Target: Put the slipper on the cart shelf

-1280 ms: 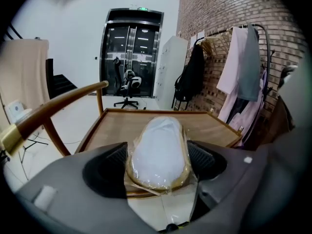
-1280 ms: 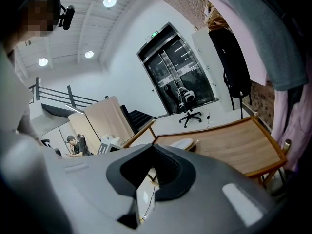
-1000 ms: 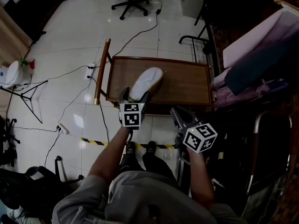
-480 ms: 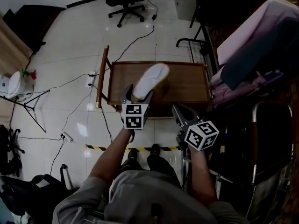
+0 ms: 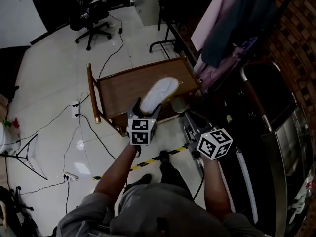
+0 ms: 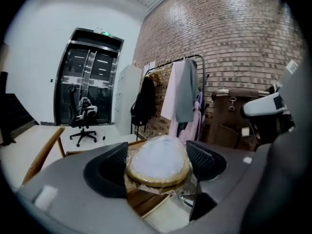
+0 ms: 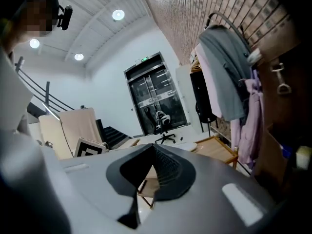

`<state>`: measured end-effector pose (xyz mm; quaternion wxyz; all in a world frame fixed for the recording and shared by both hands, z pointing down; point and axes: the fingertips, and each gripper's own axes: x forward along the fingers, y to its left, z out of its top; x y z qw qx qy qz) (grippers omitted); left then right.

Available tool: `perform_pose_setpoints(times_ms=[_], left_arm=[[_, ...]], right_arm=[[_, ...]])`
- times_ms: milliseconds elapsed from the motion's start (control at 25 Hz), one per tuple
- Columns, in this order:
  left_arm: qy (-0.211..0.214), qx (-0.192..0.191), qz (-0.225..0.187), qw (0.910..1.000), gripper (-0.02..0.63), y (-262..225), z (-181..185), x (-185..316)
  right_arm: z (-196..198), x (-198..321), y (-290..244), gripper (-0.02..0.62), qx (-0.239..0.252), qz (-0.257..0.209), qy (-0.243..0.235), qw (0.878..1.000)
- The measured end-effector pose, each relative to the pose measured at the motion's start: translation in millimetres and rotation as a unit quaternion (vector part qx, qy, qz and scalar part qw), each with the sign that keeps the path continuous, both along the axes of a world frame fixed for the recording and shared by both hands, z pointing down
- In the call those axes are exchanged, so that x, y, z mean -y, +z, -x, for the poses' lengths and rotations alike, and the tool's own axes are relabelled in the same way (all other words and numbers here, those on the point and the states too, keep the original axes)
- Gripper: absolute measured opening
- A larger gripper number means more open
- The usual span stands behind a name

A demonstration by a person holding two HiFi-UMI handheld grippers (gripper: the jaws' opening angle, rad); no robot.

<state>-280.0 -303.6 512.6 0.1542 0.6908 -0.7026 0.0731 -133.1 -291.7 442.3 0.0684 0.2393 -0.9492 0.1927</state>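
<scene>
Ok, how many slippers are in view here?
1. The slipper, wrapped in clear plastic, is gripped between the jaws of the left gripper, over the near edge of the cart. No second one shows; one may be hidden.

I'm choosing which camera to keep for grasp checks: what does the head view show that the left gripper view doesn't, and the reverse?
Head view only: the person's arms, the right gripper with its marker cube, and striped floor tape. Left gripper view only: the left gripper with its pads pressing both sides of the slipper, the slipper's clear wrapping, and glass doors. Both: the slipper held above the cart, the office chair and the clothes rack.
</scene>
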Motion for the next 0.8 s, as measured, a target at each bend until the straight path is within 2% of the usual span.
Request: perform_pose_setpoints(times_ms=[240, 480, 800], left_arm=[[0.103, -0.001, -0.017, 0.9945, 0.379, -14.8, -56.3, -42.5], [0.205, -0.017, -0.011, 0.9785, 0.379, -21.8, -138.4, -85.4], [0.326, -0.032, -0.027, 0.9443, 0.379, -37.4, -256.0, -136.6]], right_arm=[[-51.3, -66.2, -1.5, -0.002, -0.004, -0.002, 0.099, 0.995], [-119.7, -110.1, -12.1, -0.002, -0.014, -0.007, 0.189, 0.982], [-210.7, -161.1, -19.8, -0.002, -0.013, -0.014, 0.287, 0.958]])
